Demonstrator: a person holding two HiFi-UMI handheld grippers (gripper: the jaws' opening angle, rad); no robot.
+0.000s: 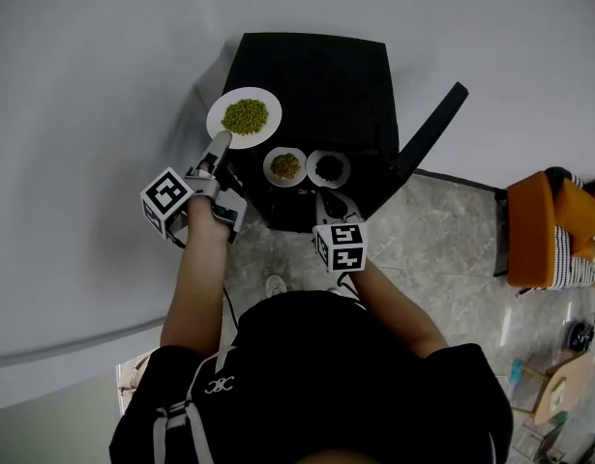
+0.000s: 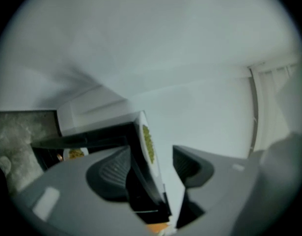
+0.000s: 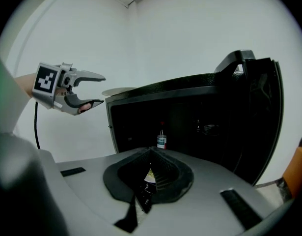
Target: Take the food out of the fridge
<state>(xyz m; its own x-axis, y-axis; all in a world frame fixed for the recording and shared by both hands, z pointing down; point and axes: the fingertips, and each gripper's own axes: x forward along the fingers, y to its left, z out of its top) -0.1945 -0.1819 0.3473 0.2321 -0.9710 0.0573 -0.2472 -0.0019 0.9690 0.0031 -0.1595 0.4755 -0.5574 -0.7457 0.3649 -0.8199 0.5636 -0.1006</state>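
White plate [image 1: 215,120] sits between left gripper's [image 2: 151,169] released jaws; only right gripper's [image 3: 150,167] view, jaws clenched, shows fridge's [image 3: 190,113] bottle [image 3: 161,139].

Green-food plate [image 1: 244,117] atop black fridge [image 1: 316,75]

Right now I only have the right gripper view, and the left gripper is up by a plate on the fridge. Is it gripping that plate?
Observer: No. The left gripper view shows the left gripper open, with the rim of the large plate between its jaws, unclamped.
Operator: What's on it?
Observer: The head view shows a heap of green food.
Operator: Anything else up there?
Observer: Beside it stand a small dish of greenish food and a small dish of dark food.
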